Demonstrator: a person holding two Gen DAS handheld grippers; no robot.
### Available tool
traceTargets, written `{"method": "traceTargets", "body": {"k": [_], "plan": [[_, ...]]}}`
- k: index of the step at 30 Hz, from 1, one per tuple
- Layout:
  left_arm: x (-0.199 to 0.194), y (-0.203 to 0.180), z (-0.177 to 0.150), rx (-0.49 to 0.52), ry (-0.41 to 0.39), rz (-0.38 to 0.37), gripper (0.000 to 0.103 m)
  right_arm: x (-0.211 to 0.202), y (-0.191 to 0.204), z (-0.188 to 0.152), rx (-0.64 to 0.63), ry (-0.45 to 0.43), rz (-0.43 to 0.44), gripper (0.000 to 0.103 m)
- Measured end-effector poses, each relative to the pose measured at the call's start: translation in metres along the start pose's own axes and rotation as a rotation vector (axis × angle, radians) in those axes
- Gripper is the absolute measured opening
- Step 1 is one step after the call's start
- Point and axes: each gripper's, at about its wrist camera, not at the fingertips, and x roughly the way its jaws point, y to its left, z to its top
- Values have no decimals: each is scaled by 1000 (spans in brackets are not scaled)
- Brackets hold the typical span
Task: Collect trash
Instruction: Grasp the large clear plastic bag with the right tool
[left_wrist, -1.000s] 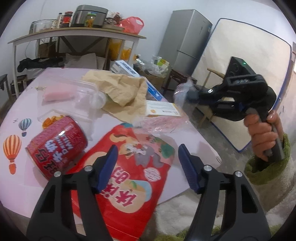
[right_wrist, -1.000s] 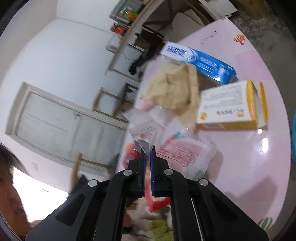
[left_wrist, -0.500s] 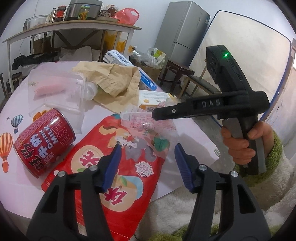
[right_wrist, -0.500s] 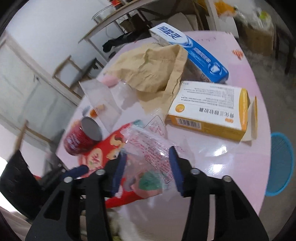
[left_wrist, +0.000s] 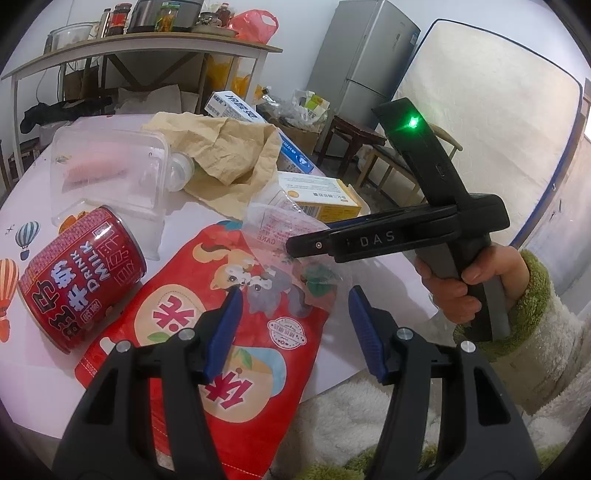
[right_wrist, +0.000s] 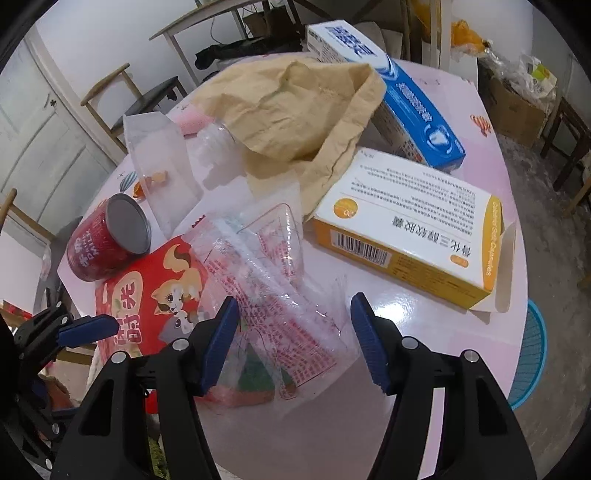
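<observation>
A crumpled clear wrapper with red print (right_wrist: 266, 280) lies on the pink table (right_wrist: 424, 350), partly over a red snack bag (right_wrist: 147, 295). My right gripper (right_wrist: 293, 325) points down at it; its jaws are opening, the wrapper lies loose between them and neither pad presses on it. In the left wrist view my left gripper (left_wrist: 293, 328) stands open just above the red snack bag (left_wrist: 221, 350), with the right gripper (left_wrist: 317, 236) crossing in from the right over the wrapper (left_wrist: 280, 229). A red milk can (left_wrist: 81, 273) lies on its side to the left.
Behind the wrapper sit a yellow-and-white medicine box (right_wrist: 406, 229), a blue toothpaste box (right_wrist: 406, 110), a crumpled brown paper bag (right_wrist: 295, 107) and a clear plastic container (right_wrist: 159, 158). A blue round object (right_wrist: 532, 354) lies on the floor past the table's right edge.
The right gripper, shut on the clear wrapper and held up, swung down over the table and opened; the wrapper now rests on the table. The left gripper barely moved.
</observation>
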Motion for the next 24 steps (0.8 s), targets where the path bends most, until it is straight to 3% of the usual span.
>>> {"method": "traceTargets", "body": {"k": [6, 13, 19, 24], "plan": [[-6, 2, 2, 0, -22, 5, 56, -2, -7, -1, 48, -7, 18, 47], [-44, 21, 23, -21, -127, 55, 56, -9, -11, -4, 73, -22, 42, 35], [-88, 83, 53, -172, -238, 82, 56, -20, -13, -6, 89, -40, 57, 34], [-83, 141, 68, -296, -173, 120, 56, -28, -18, -7, 110, -52, 93, 33]]}}
